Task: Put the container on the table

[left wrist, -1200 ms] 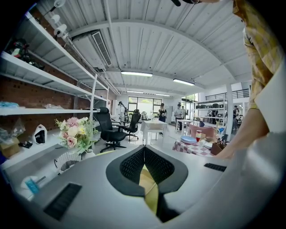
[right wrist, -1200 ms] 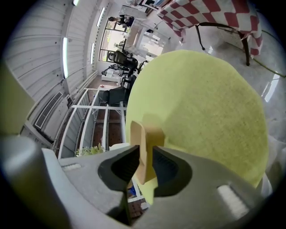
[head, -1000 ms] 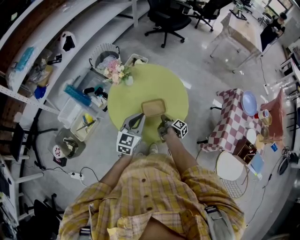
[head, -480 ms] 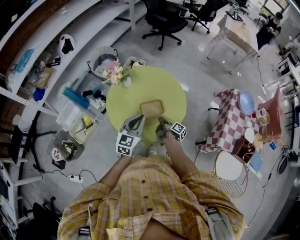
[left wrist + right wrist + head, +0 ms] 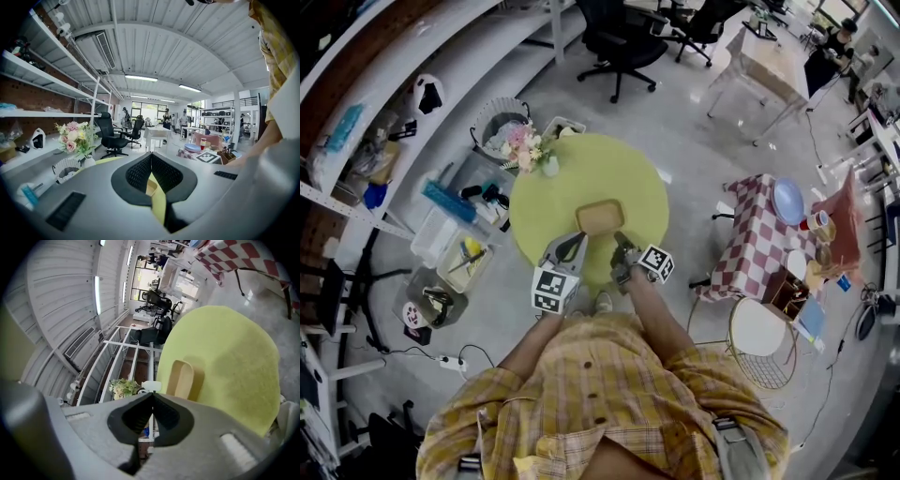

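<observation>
tan container (image 5: 601, 217), lime-green table (image 5: 544, 202), red-white checked tablecloth (image 5: 759, 248), yellow plaid shirt (image 5: 600, 394)

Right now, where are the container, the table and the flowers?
container (image 5: 600, 217), head view, on its inner floor.
table (image 5: 586, 171), head view, on the bare yellow top beyond the container.
flowers (image 5: 521, 142), head view, on the pink blooms at the table's edge.

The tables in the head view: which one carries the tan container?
The round yellow-green table, where the container sits; the checkered table bears a blue plate.
</observation>
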`<action>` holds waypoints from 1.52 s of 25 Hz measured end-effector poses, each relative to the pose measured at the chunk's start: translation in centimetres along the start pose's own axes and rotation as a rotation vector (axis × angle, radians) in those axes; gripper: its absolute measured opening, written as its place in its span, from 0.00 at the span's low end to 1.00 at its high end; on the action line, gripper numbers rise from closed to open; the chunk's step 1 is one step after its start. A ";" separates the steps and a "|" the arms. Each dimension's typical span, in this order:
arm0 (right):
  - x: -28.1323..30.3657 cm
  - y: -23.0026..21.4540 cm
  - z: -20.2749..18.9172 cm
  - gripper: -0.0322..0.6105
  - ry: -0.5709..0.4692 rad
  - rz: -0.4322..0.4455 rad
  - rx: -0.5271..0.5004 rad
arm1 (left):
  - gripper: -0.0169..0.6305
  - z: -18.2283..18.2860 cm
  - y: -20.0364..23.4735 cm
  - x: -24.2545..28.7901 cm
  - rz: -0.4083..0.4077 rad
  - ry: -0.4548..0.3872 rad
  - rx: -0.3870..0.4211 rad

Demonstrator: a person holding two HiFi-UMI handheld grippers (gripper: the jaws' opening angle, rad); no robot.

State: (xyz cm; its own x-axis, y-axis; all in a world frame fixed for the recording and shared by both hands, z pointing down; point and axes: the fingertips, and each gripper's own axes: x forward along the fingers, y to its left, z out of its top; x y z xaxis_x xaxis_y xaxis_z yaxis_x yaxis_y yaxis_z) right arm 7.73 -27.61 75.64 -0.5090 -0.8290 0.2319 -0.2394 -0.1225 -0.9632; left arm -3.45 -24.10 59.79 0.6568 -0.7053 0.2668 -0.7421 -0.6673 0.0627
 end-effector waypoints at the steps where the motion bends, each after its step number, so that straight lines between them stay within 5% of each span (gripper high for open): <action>1: -0.2 0.7 0.0 0.05 0.004 0.012 -0.022 | 0.04 0.1 -0.1 0.0 -0.003 -0.004 -0.003; 17: -2.5 8.0 -1.0 0.05 0.080 0.135 -0.298 | 0.04 0.0 -0.9 0.3 -0.029 -0.017 -0.020; 24: -3.2 10.5 -0.4 0.05 0.047 0.211 -0.256 | 0.04 0.1 -1.6 0.7 -0.045 -0.018 -0.021; 38: -3.9 13.8 -2.5 0.05 0.104 0.179 -0.675 | 0.04 0.0 -1.6 0.8 -0.052 -0.013 -0.024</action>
State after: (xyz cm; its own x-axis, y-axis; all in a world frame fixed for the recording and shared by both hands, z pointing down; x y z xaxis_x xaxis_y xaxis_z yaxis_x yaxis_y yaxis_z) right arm 4.36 -24.70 61.79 -0.6567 -0.7441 0.1225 -0.5881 0.4036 -0.7009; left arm -1.74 -23.55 59.88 0.6964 -0.6726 0.2503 -0.7094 -0.6978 0.0989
